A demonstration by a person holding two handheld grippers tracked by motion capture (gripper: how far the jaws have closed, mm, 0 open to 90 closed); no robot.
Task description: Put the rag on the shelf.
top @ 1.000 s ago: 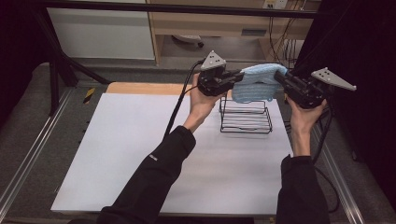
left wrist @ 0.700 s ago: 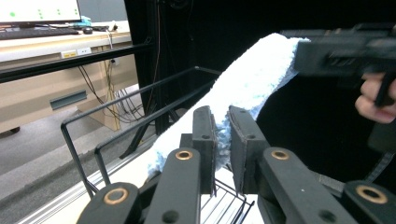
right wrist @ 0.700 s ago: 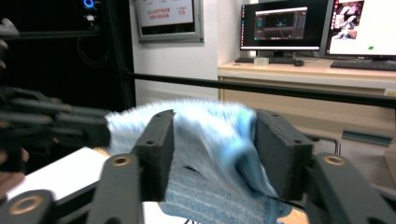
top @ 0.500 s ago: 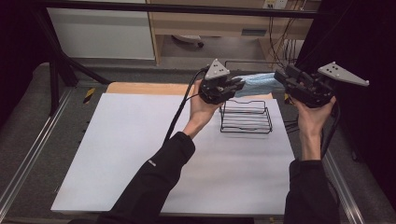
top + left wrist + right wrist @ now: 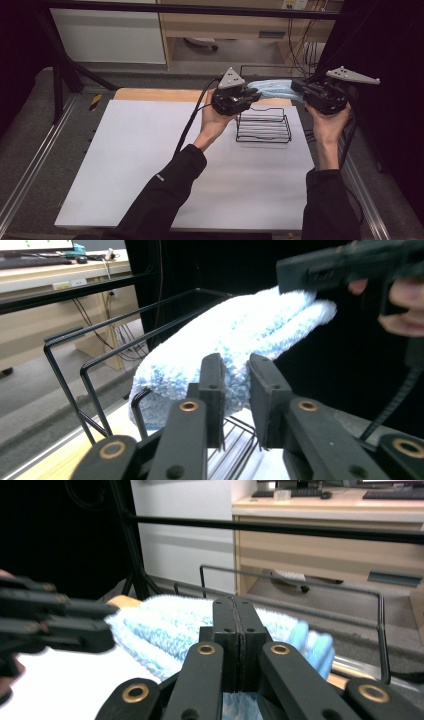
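A fluffy light-blue cloth (image 5: 275, 89) hangs stretched between my two grippers, above a black wire rack (image 5: 263, 126). My left gripper (image 5: 254, 94) holds its left end. In the left gripper view the cloth (image 5: 240, 325) fills the gap between the jaws of that gripper (image 5: 235, 362), which have just been opening slightly. My right gripper (image 5: 296, 86) holds the other end. In the right gripper view its jaws (image 5: 235, 602) have just closed and stand pressed together, with the cloth (image 5: 165, 625) bunched around them.
The rack stands at the back right of a white mat (image 5: 150, 150) on the table. Its tall wire loops (image 5: 65, 340) rise just under the cloth. A black frame bar (image 5: 300, 530) crosses behind, with cabinets beyond.
The cloth was a thick bundle between the grippers; now it is drawn out into a thinner band. The right gripper has shifted a little to the right and re-gripped.
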